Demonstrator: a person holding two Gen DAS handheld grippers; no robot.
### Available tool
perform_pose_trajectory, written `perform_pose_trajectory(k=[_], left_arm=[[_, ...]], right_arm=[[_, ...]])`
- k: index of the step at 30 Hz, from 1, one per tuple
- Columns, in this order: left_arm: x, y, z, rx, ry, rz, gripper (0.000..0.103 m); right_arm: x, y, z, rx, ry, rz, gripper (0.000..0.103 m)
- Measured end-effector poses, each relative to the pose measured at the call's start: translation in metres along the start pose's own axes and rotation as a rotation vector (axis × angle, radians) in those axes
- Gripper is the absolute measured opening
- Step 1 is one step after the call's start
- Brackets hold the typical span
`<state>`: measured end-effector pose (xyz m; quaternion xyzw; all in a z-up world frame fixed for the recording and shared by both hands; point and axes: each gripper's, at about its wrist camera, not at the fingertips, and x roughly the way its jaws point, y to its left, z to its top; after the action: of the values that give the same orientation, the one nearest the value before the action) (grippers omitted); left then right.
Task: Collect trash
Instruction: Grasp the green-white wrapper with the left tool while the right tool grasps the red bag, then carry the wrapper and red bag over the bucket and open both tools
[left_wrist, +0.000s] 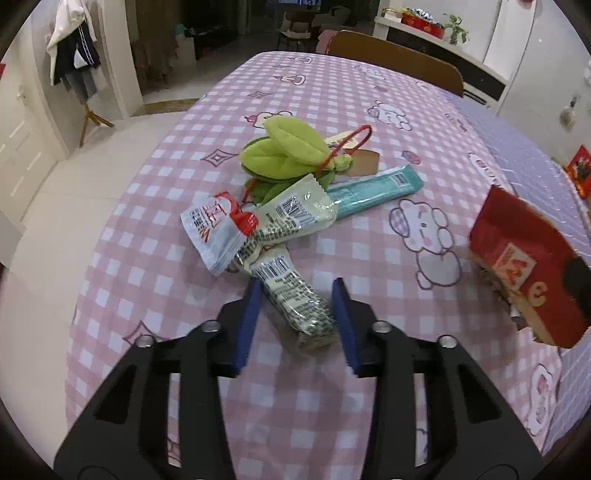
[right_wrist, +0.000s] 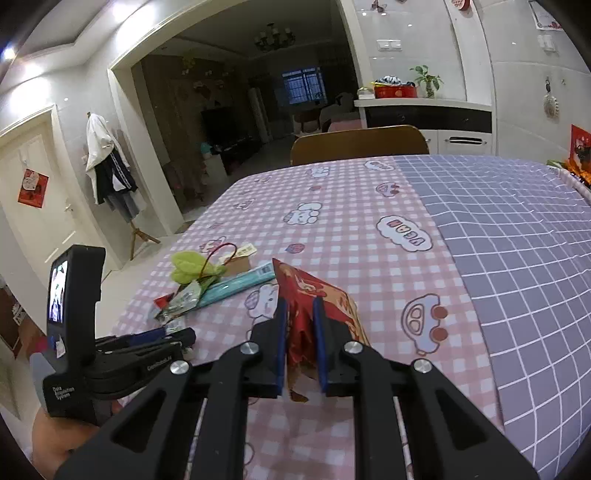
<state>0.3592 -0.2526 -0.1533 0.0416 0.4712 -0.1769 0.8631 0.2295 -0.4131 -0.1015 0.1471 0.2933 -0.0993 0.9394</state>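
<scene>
A: Wrappers lie in a small heap on the table (left_wrist: 147, 206), and we go over them from left to right. First the white and red packet (left_wrist: 218, 230), then the pale wrapper (left_wrist: 295, 308) with the barcode, then the teal stick pack (left_wrist: 373, 192) farther back, with the green plush (left_wrist: 284, 151) behind them.

B: Which one do we take with the left gripper (left_wrist: 297, 312)?

A: The pale wrapper. It lies directly between the jaws, and its long axis runs from the heap toward us, leaning a little to the right, so it is almost along the fingers and not across them. The jaws stand partly apart on both sides of it. The right pad seems to touch its edge, the left pad is just beside it. We judge that it is not yet squeezed.

B: And the right gripper (right_wrist: 300, 341)?

A: Its jaws are pressed together on the rim of the red bag (right_wrist: 325, 299), which hangs to the right of the heap, well apart from the pale wrapper.

B: So the left hand is the nearer one for the wrapper.

A: Yes. We think the coming move is to close the pads on it, lift it, and carry it rightward to the bag. Because the wrapper is thin and flat, it could slip out of the pads.
</scene>
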Motion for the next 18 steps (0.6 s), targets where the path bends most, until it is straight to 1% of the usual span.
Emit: perform_pose_trajectory(k=[1,3,5,10,16,18], left_arm=[[-0.002,0.002,-0.002,-0.003,-0.004,-0.022,0.033],[-0.006,0.008,-0.007,-0.017,-0.010,-0.058,0.025],[-0.013,0.015,-0.013,-0.038,-0.012,-0.118,0.022],[-0.032,0.028,-0.033,-0.068,-0.028,-0.236,0.021],[-0.066,0.041,-0.049,-0.078,-0.080,-0.301,0.021],[-0.074,0.048,-0.054,-0.086,-0.094,-0.309,0.021]], right_arm=[[-0.002,0.002,-0.001,0.001,0.000,0.007,0.013],[-0.004,0.004,-0.002,0.005,0.001,0.022,0.013],[-0.007,0.008,-0.004,0.007,-0.001,0.039,0.013],[-0.020,0.020,-0.007,0.011,-0.012,0.079,0.013],[-0.041,0.042,-0.008,0.004,-0.029,0.129,0.012],[-0.044,0.051,-0.009,-0.004,-0.029,0.150,0.012]])
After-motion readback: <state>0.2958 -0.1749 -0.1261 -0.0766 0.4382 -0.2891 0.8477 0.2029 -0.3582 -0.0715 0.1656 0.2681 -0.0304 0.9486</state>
